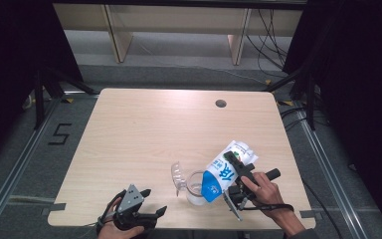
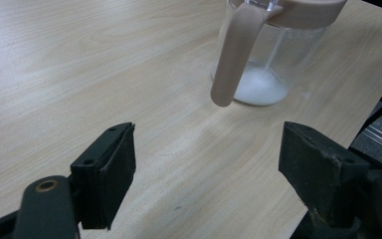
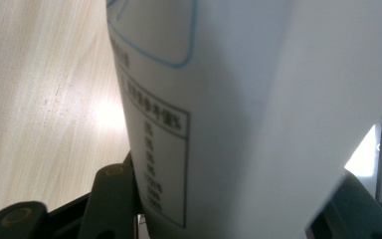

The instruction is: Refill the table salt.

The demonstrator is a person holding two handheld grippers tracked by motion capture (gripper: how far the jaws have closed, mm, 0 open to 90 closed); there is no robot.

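A: Where's the bag [image 1: 227,169]?

B: In the right gripper [image 1: 239,175], at about five o'clock on the table [image 1: 144,129]. It's a white pouch with blue print, tipped over with its blue end down at the mouth of the jar [image 1: 195,188] and its other end up toward one o'clock.

A: Is it clamped on the bag, or just resting beside it?

B: Clamped. In the right gripper view the white bag with its printed panel [image 3: 238,109] sits between both black jaws, pressed on each side. The jaws stand partly closed on the bag's width.

A: And the jar?

B: Clear, with a pale tan rim and handle. It stands upright near the front edge, just left of the right hand [image 1: 263,191]. Its clear lid [image 1: 177,177] is flipped up toward ten o'clock. In the left gripper view the handle [image 2: 236,52] hangs down the near side, and there's a layer of white powder [image 2: 259,89] at the bottom.

A: What about the left gripper [image 1: 138,209]?

B: At seven o'clock, by the front edge, well apart from the jar. Its jaws are spread wide with nothing between them, just bare tabletop; the jar sits beyond them at twelve o'clock in its own view.

A: Is anything pouring?

B: I can't tell; the bag's mouth is hidden at the rim.
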